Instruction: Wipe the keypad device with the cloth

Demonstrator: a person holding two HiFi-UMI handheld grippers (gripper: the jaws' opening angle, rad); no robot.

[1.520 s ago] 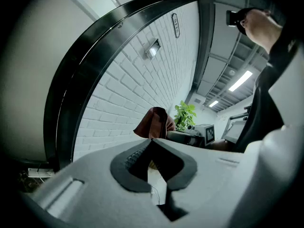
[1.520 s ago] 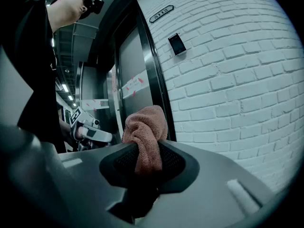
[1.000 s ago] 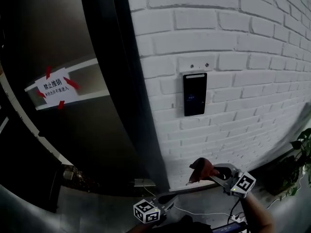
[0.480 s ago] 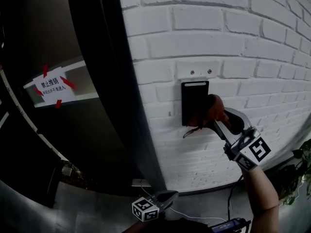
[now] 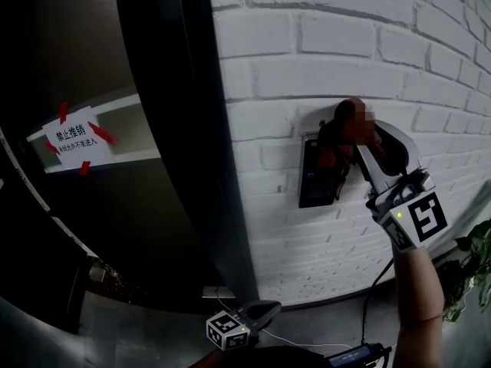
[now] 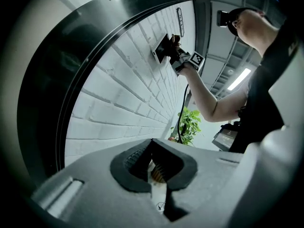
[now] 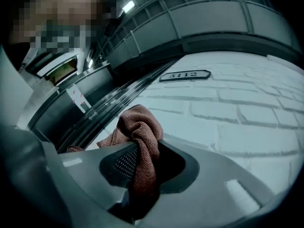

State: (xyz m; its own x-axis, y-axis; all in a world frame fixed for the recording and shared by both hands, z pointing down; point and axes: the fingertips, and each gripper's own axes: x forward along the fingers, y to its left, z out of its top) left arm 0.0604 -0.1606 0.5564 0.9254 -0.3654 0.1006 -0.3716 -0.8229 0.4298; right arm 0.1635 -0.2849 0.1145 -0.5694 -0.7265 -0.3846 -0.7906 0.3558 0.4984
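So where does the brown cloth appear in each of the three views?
Head view: cloth right of centre, at the keypad device.
Left gripper view: cloth tiny, upper middle, at the keypad device.
Right gripper view: cloth at centre, between the jaws.
Shared landmark: the white brick wall.

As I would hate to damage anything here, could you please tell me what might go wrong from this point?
The cloth is pinched by only a narrow fold in the right gripper, so rubbing could tug it loose. The gripper's hard tips sit close to the keypad, so they might scrape its dark face or press it by accident.
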